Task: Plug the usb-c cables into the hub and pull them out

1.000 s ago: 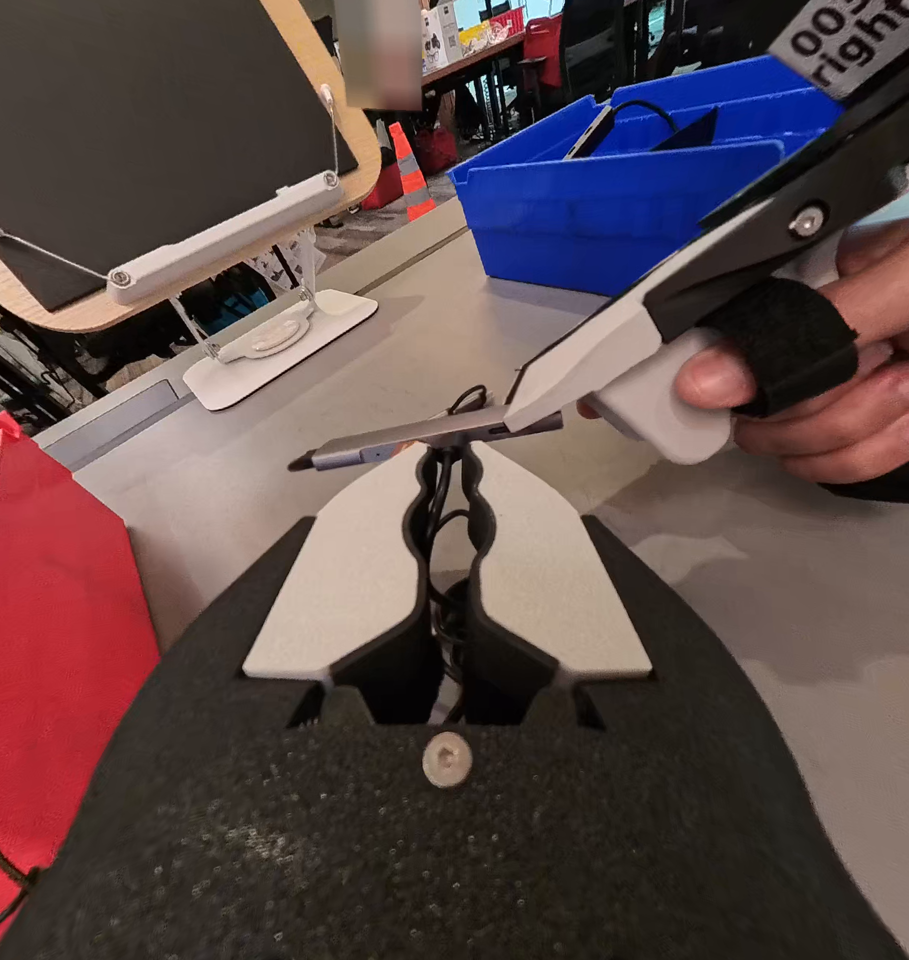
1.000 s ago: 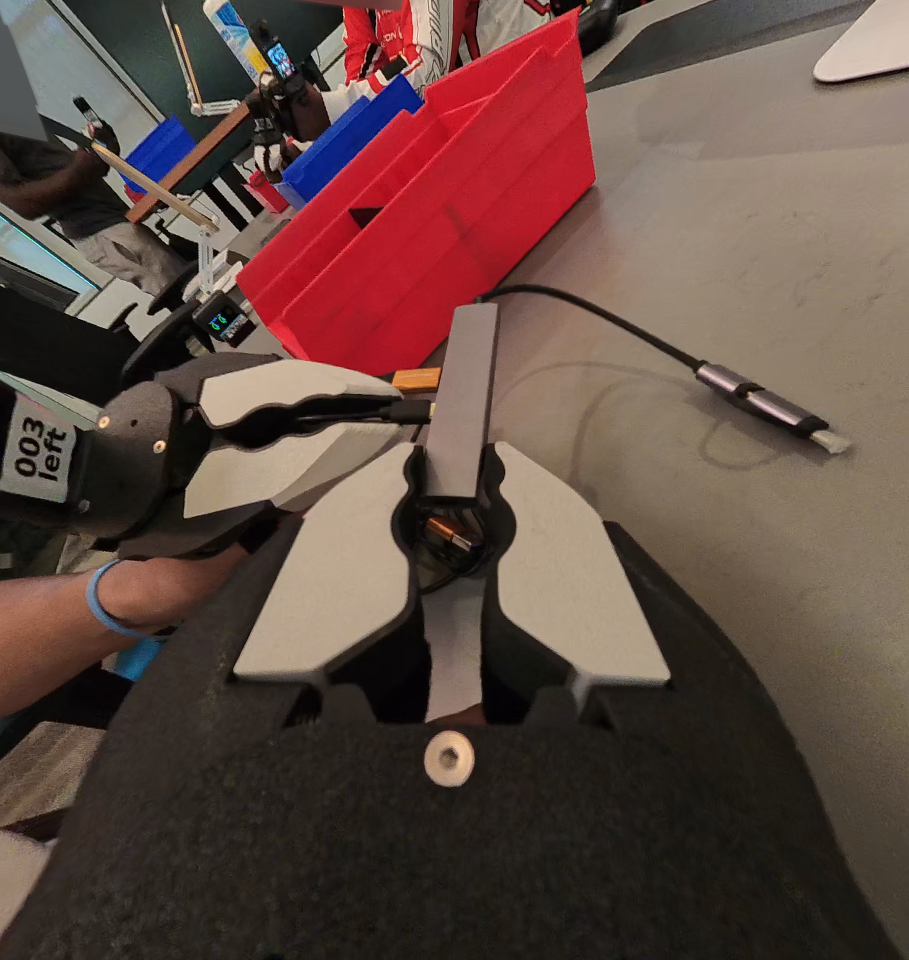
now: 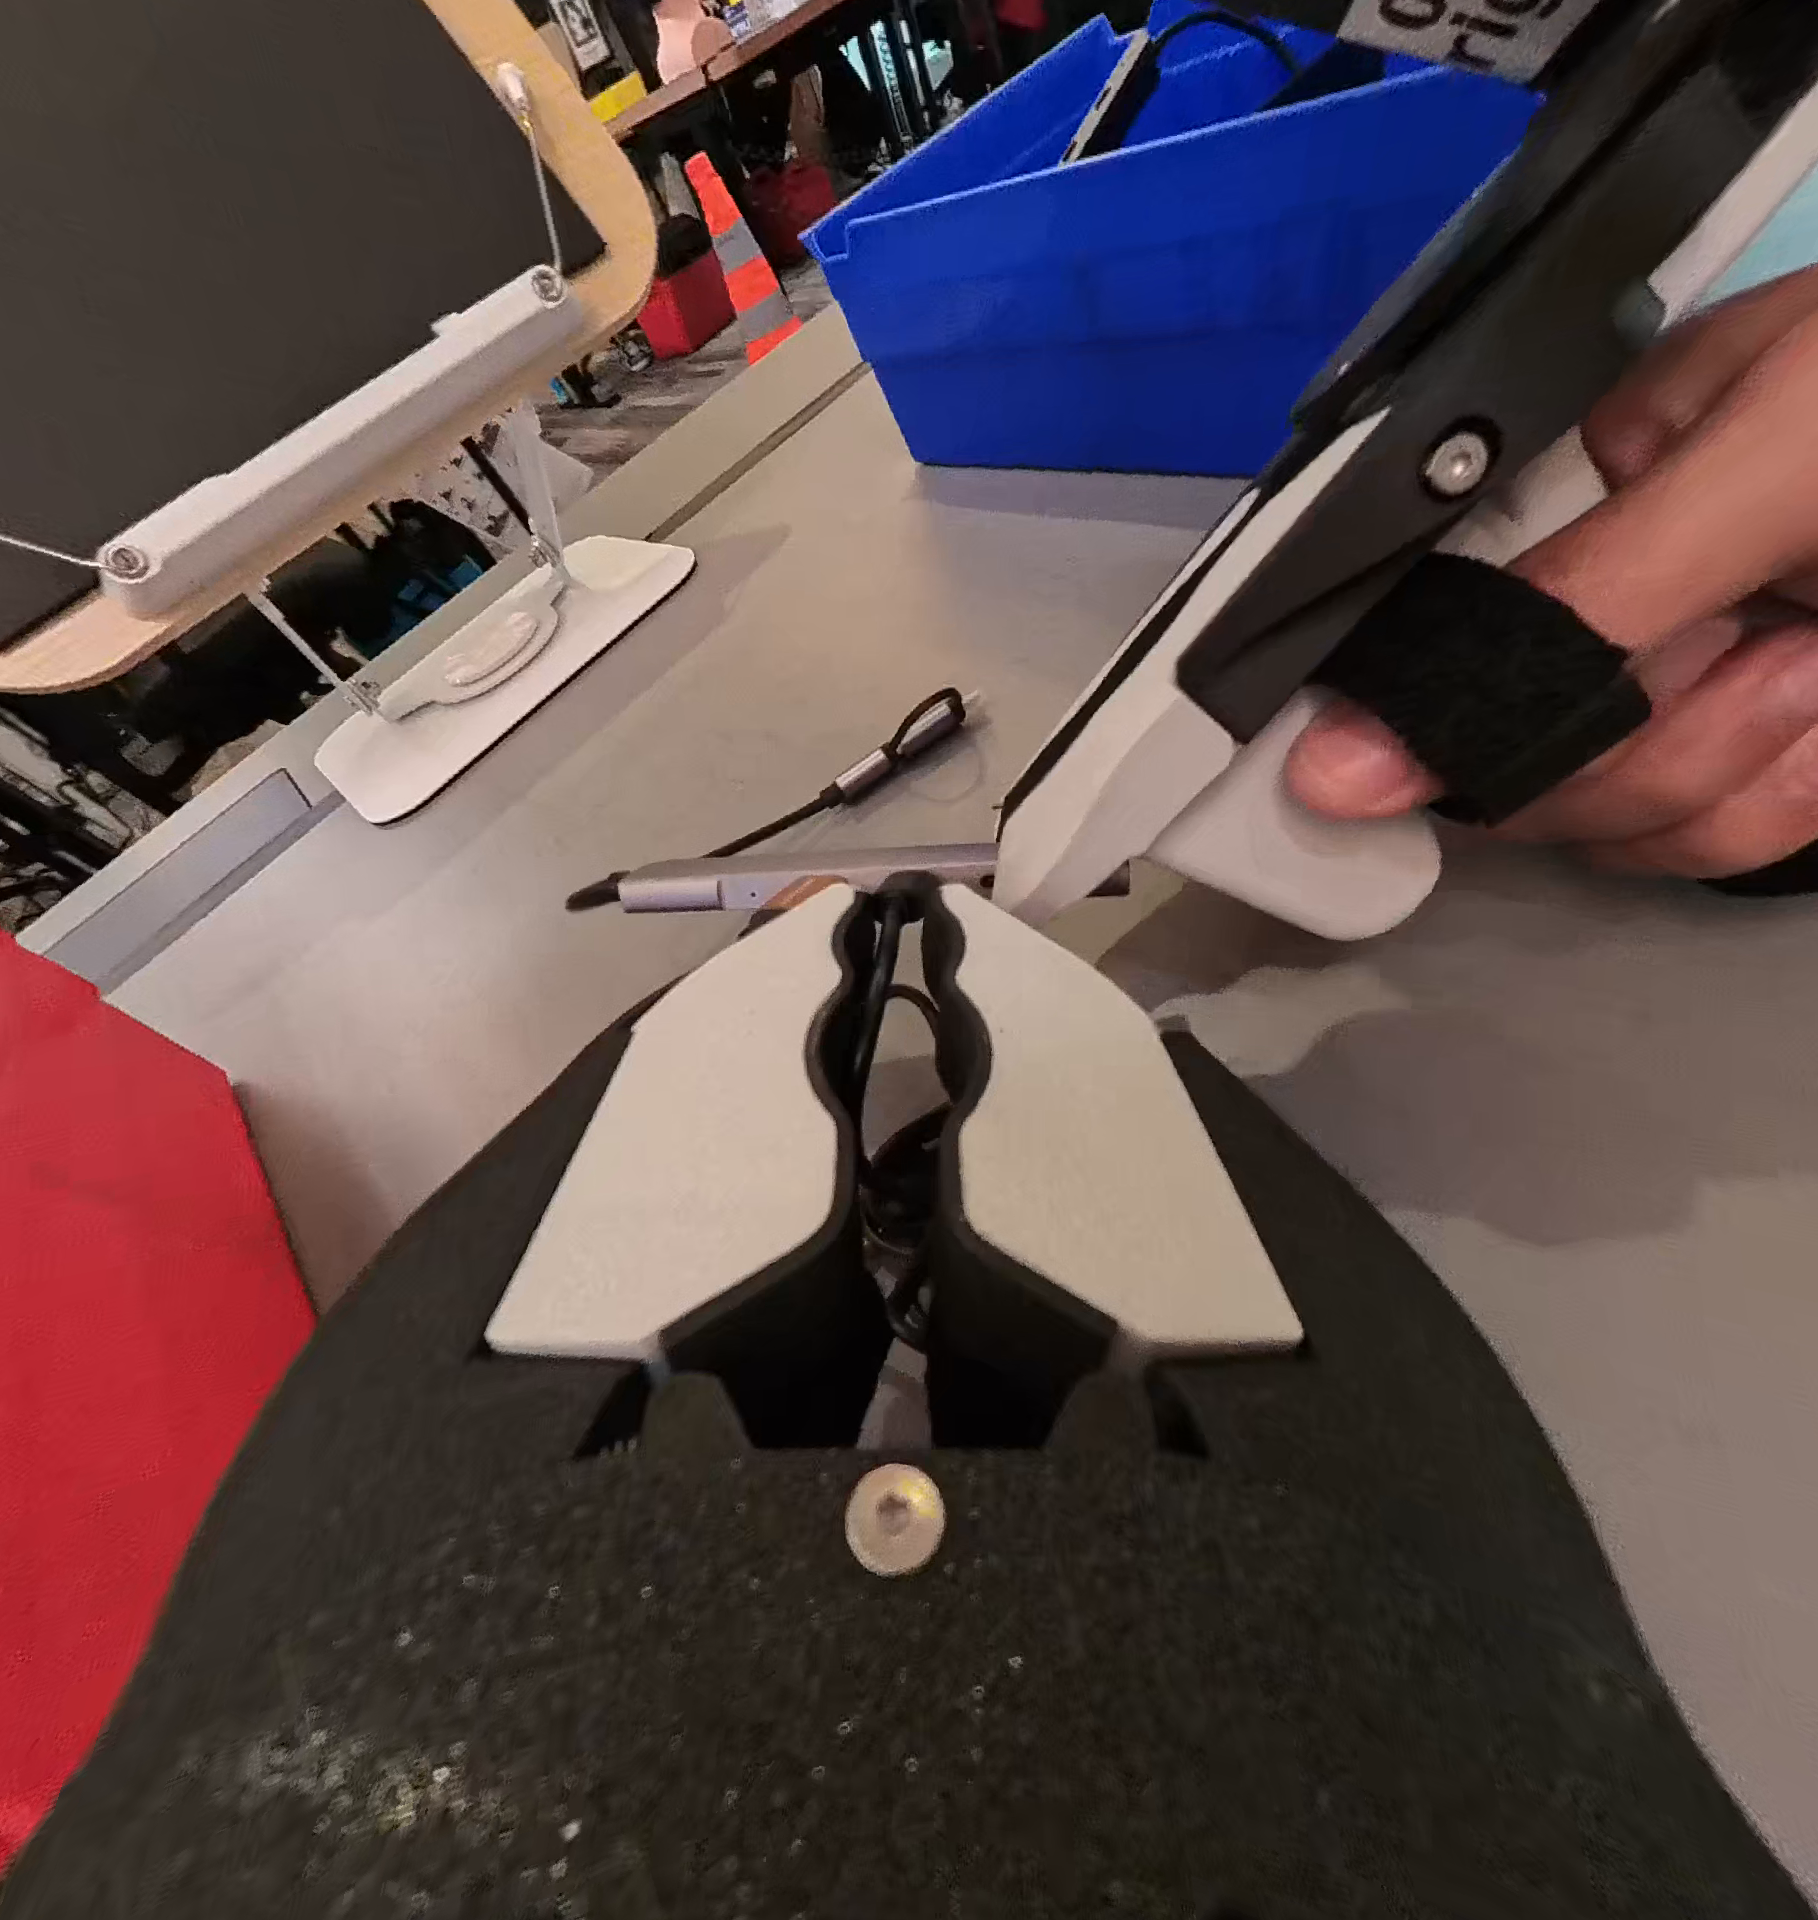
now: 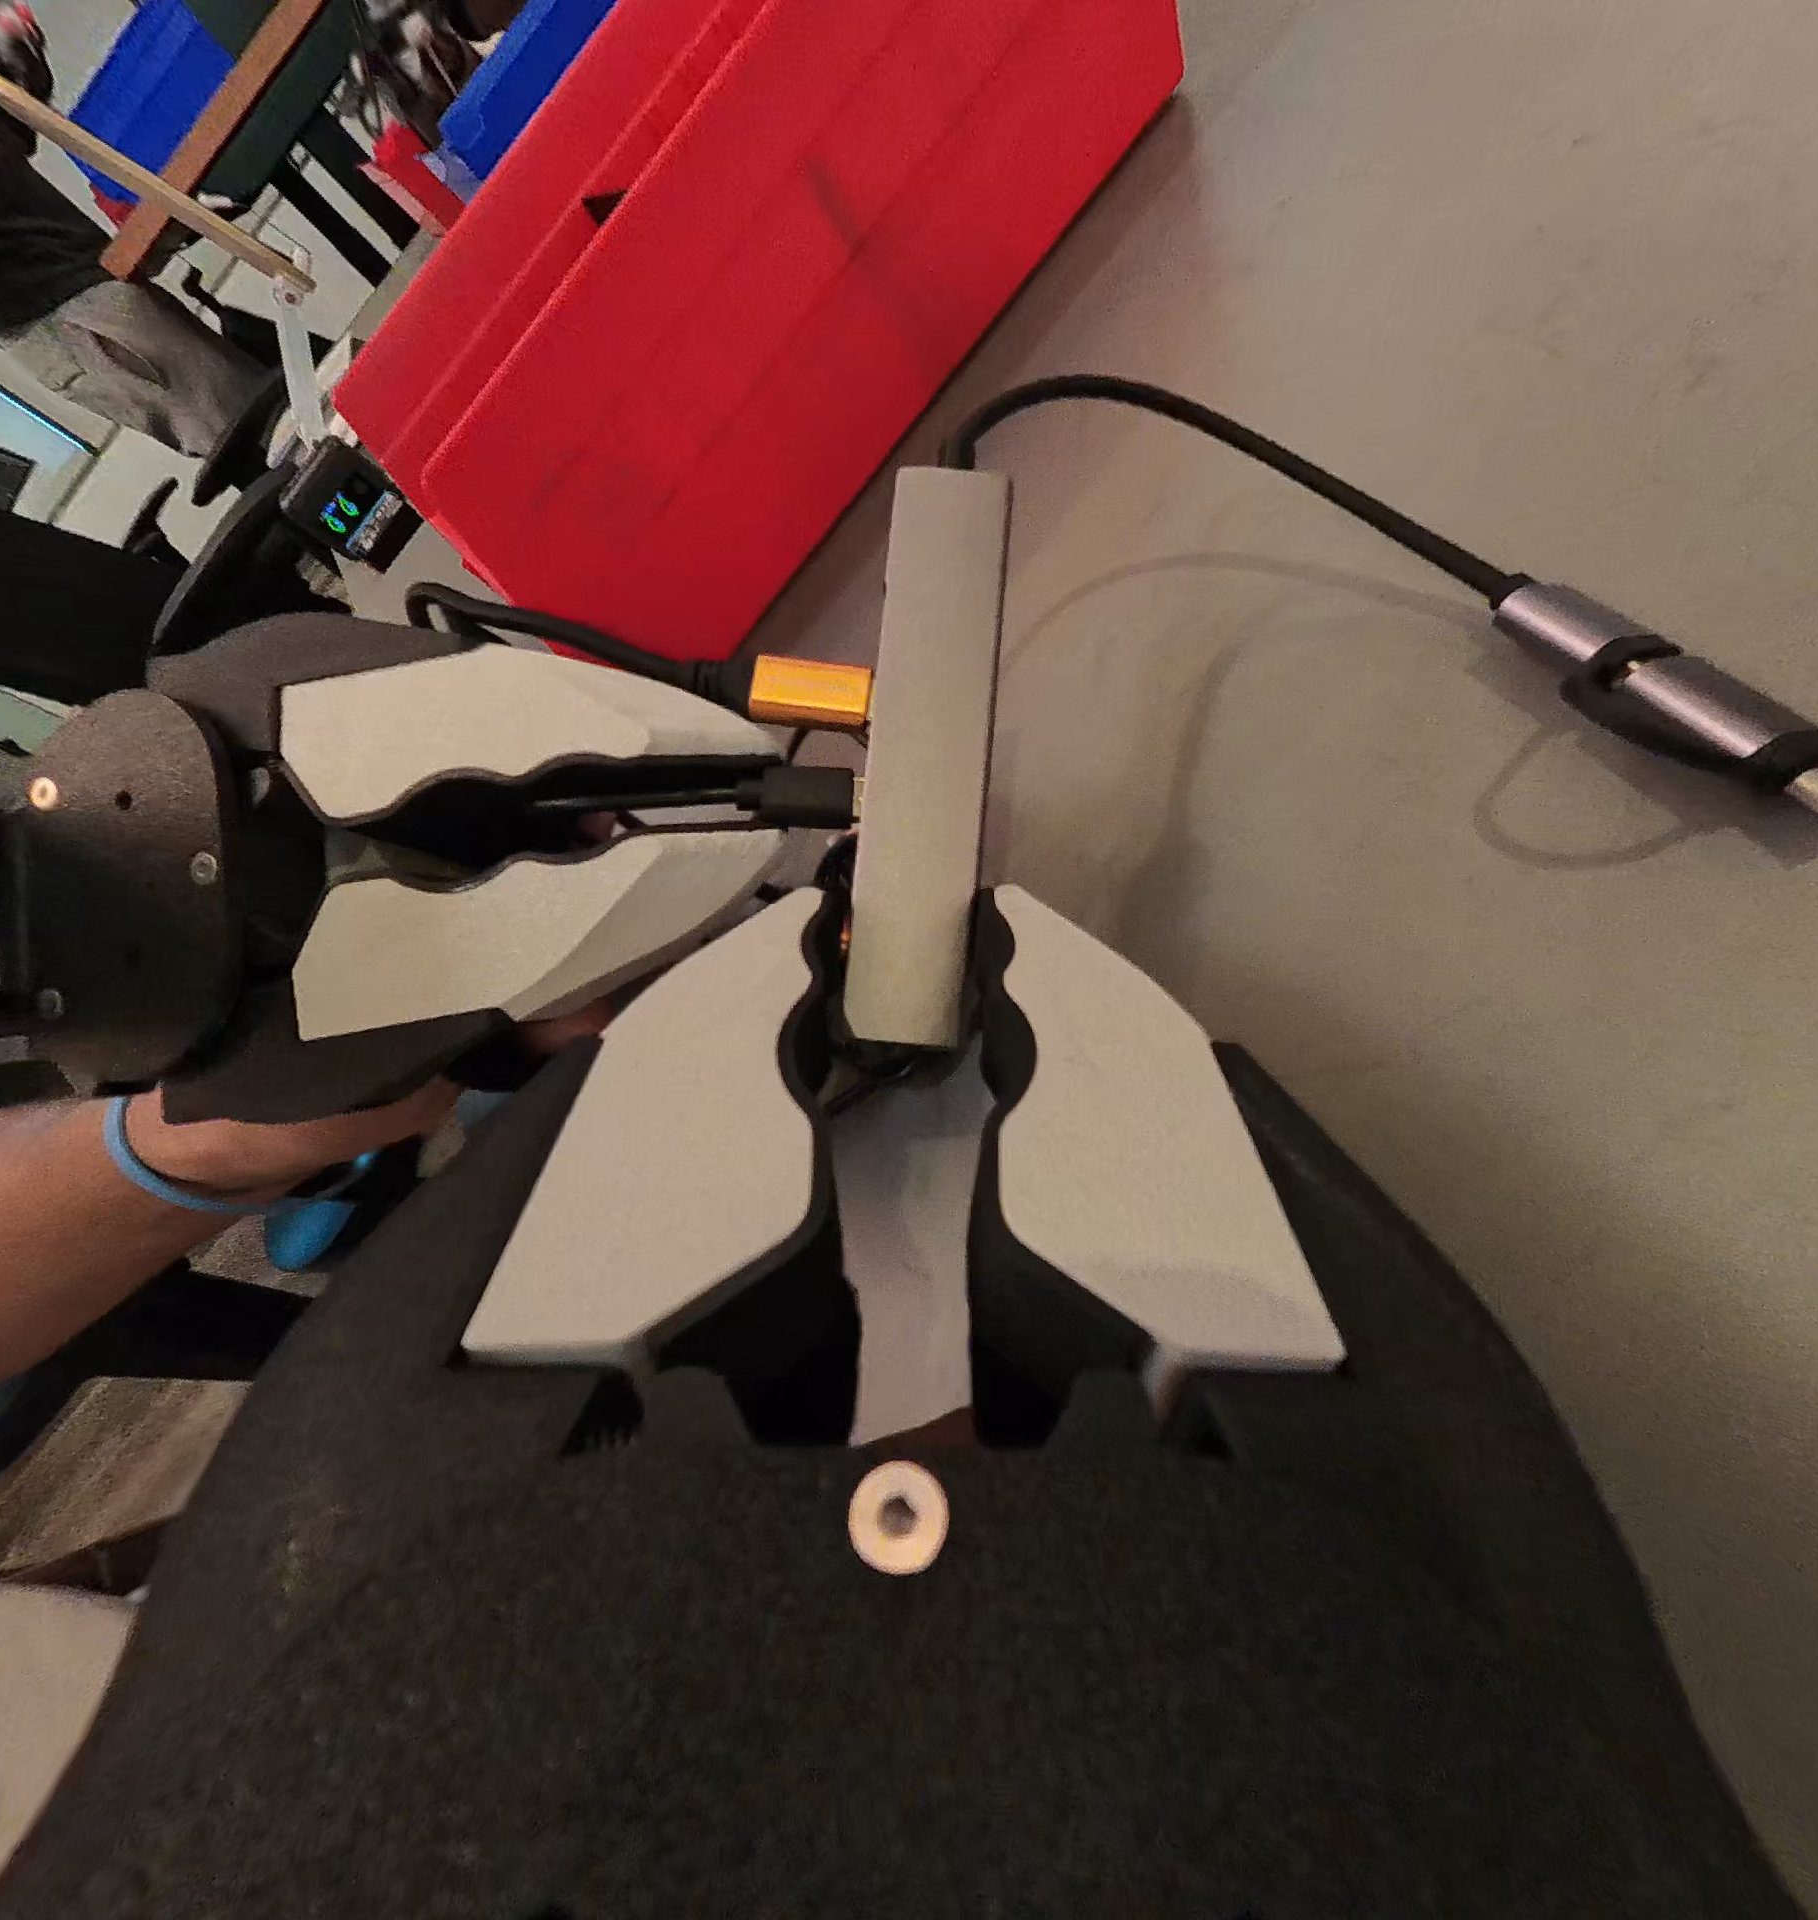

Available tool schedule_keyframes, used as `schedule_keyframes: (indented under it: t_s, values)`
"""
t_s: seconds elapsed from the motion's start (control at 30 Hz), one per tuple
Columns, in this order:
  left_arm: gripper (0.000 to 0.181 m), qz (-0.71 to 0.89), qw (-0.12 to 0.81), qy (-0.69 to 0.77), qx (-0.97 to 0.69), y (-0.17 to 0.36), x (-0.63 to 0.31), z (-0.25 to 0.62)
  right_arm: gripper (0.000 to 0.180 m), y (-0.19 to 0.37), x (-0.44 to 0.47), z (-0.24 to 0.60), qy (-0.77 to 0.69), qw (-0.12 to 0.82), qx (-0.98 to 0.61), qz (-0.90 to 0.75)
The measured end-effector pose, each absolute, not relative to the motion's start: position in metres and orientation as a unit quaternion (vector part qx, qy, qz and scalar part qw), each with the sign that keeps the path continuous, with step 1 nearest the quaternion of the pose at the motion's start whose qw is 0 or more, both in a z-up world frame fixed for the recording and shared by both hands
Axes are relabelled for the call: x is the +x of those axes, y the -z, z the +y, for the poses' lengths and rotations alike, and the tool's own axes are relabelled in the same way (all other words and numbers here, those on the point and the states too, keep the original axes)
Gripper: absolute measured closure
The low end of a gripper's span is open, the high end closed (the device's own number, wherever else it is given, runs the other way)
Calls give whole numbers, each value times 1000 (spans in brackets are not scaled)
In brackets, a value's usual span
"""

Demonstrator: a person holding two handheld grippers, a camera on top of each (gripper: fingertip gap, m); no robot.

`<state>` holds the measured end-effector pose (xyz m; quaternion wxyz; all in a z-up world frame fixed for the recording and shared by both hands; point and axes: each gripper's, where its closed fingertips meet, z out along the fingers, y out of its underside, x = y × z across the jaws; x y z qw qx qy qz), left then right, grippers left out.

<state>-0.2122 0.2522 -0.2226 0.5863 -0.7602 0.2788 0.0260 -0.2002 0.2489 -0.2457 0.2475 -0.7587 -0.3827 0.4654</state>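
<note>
Both grippers meet over the grey table (image 4: pixel 1507 260), each clenched on its own piece. Right gripper (image 4: pixel 905 987) pinches the near end of the slim grey USB hub (image 4: pixel 936 727) between its two pale fingers (image 4: pixel 1102 1101), so the hub runs straight away from the tips, lengthwise along the view. Left gripper (image 4: pixel 759 810) comes in from the left at a right angle to the hub and is closed on the black usb-c cable (image 4: pixel 676 795) just behind its plug; the black plug (image 4: pixel 801 798) sits right at the hub's side edge, touching it, though how deep it is seated cannot be told. Just above it on the same edge, an orange-gold plug (image 4: pixel 811 691) with its own black cord is in the hub.

From the hub's far end a thick black lead (image 4: pixel 1248 447) curves off to the right across the table and ends in a grey double-headed connector (image 4: pixel 1674 707) lying flat, well apart from both grippers.

In the left wrist view the hub (image 3: pixel 811 883) lies crosswise just beyond the left gripper (image 3: pixel 900 904), the black cable (image 3: pixel 879 997) running back through the narrow gap between its fingers. The right gripper's (image 3: pixel 1030 894) white tip reaches down onto the hub's right end, a hand (image 3: pixel 1663 665) with a black strap on its trigger.

A red bin (image 4: pixel 780 312) stands near the hub on the left side, a blue bin (image 3: pixel 1092 312) farther back on the table, and a white stand with a dark board (image 3: pixel 261 260) at the far left
</note>
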Motion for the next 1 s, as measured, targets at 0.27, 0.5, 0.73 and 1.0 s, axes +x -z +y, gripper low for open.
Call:
schedule_keyframes:
  t_s: [0.27,0.5,0.73,1.0]
  values:
    - [171,287,581,-5,-762,225,-208,252,155,250,-196,246,-427,289,-737,-437]
    - [171,283,576,11,-767,226,-209,253,155,248,-195,246,-413,306,-720,-466]
    - [172,259,584,1,-769,222,-213,255,154,242,-200,254,-407,334,-716,-460]
    - [172,184,596,58,-780,207,-231,256,136,231,-198,257,-122,553,-521,-639]
